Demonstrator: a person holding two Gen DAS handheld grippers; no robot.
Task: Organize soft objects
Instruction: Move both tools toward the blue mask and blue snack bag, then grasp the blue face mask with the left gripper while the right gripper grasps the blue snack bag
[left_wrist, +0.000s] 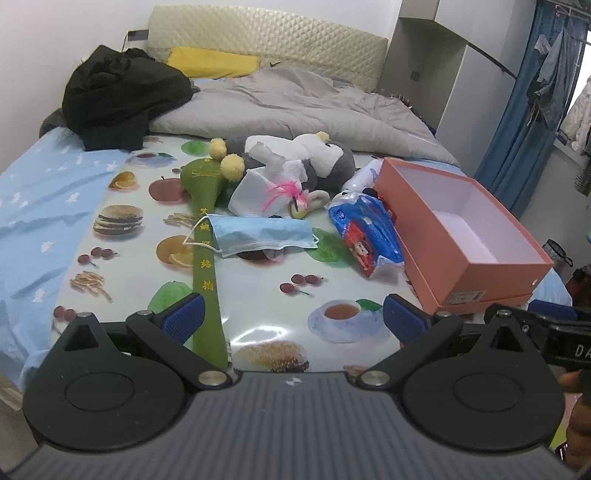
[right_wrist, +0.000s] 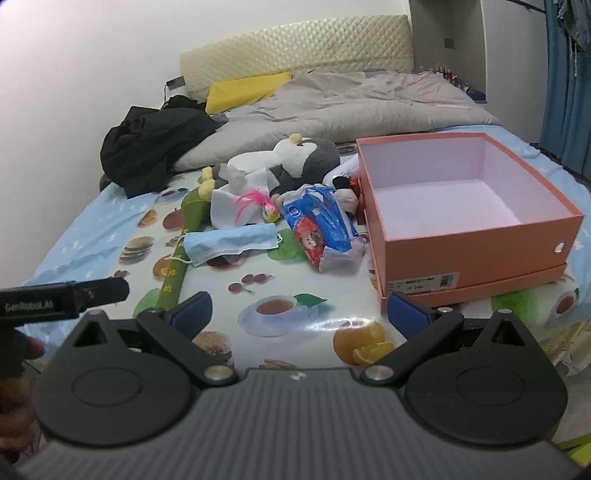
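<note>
- On the bed, a glossy food-print sheet (left_wrist: 258, 295) is spread over the blue bedsheet (left_wrist: 40, 206), and the soft things lie in a loose heap toward its middle, left of an open orange box (right_wrist: 476, 258) whose white inside holds nothing.
- Nearest the grippers lies a blue face mask (left_wrist: 264, 234), flat and crumpled, its ear loop draped across a long green fabric stick (left_wrist: 207, 258) with yellow characters and yellow pom-poms at the far end.
- Behind the mask sit white tissue (left_wrist: 255, 192), a pink feather toy (left_wrist: 286, 194) and a grey-and-white plush toy (right_wrist: 306, 158); a blue-and-red plastic packet (right_wrist: 325, 225) lies just beside the box.
- Left gripper (left_wrist: 293, 317) hovers over the near edge of the sheet, jaws spread wide and holding nothing, one pad close beside the green stick.
- Right gripper (right_wrist: 299, 312) also stands wide open and empty, near the box's front corner.
- Nothing appears to be in the box yet, so the sorting looks barely begun.
- Judging by its look, the mask should be nearly weightless and limp; a pinch on a raised fold at its middle seems safer than the thin loop, which could slip or snag the stick.
- Plush probably compresses easily: grip the thick body, not an ear.
- Packet film looks slick and may slide between the pads, so pinch its crimped end.
</note>
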